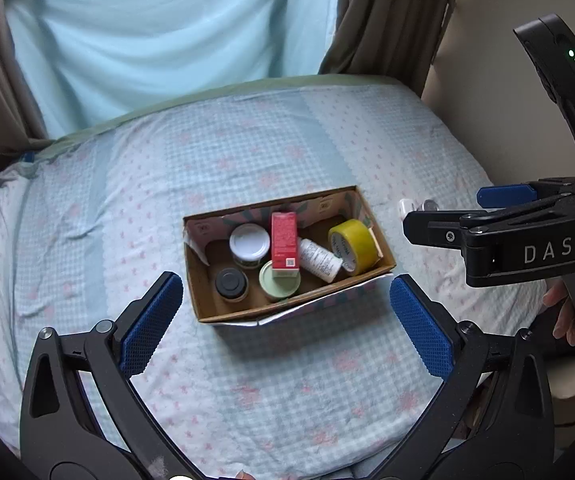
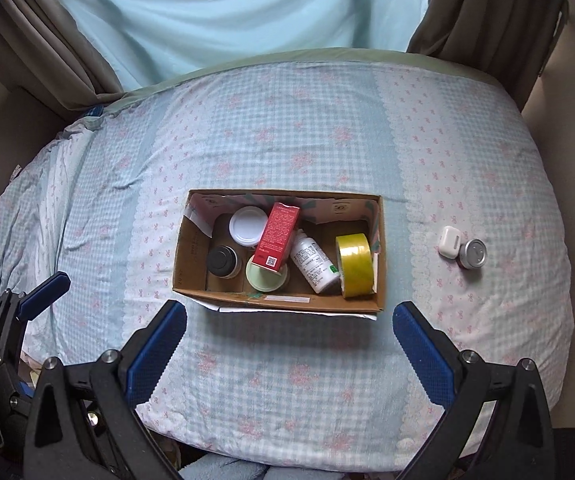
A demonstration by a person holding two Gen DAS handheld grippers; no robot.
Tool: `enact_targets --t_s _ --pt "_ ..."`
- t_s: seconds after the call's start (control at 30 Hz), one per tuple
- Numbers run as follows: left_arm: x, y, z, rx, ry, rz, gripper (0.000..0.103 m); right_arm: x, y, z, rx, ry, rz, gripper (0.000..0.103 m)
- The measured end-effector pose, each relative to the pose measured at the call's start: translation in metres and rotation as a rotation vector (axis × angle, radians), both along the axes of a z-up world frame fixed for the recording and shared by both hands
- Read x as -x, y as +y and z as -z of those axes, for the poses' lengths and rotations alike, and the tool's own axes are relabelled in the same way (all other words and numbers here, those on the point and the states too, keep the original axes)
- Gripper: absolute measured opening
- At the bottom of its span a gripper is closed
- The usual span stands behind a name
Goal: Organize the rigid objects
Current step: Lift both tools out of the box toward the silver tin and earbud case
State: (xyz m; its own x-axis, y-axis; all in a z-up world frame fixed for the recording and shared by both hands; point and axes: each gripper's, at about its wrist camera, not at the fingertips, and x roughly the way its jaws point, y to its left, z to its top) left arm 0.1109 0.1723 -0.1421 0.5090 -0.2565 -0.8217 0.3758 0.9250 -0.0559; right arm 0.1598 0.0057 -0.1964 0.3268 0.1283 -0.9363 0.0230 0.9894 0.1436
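Observation:
An open cardboard box (image 1: 383, 266) (image 2: 183, 256) sits mid-bed. It holds a red carton (image 1: 284, 245) (image 2: 277, 237), a white-lidded jar (image 1: 249, 240) (image 2: 248, 226), a black-lidded jar (image 1: 230, 283) (image 2: 221, 261), a green-lidded jar (image 1: 277, 285) (image 2: 265, 280), a white bottle (image 1: 319, 259) (image 2: 313, 262) and a yellow tape roll (image 1: 354, 245) (image 2: 354, 265). A white earbud case (image 2: 450, 241) (image 1: 405, 206) and a small silver tin (image 2: 473, 254) (image 1: 430, 205) lie on the bed right of the box. My left gripper (image 1: 286, 322) and right gripper (image 2: 289, 340) are open and empty, just in front of the box.
The bed has a blue checked sheet (image 1: 247, 152) (image 2: 287, 128) with curtains (image 1: 167, 32) behind it. The right gripper's body (image 1: 527, 236) hangs at the right of the left wrist view, over the bed's right side. The left gripper's finger (image 2: 43, 290) shows at the lower left.

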Motion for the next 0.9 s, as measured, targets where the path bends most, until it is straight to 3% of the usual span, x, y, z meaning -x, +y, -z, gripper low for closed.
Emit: enact_targets --t_s 0.17,0.5,0.7,0.9 --pt "0.011 -0.033 -0.02 0.049 -0.041 0.052 0.103 0.026 -0.036 -0.016 0.019 -0.029 0.059 0.103" --pt "0.01 -0.144 -0.025 0.023 -0.071 0.118 0.103 0.054 -0.144 -0.017 0.044 -0.043 0.121 0.103" --pt "-0.01 -0.221 0.004 -0.013 -0.044 0.156 0.103 0.049 -0.219 -0.003 0.067 -0.049 0.099 0.103" --pt "-0.041 -0.28 0.048 -0.043 0.017 0.222 0.103 0.038 -0.281 0.036 0.049 -0.009 0.08 0.103"
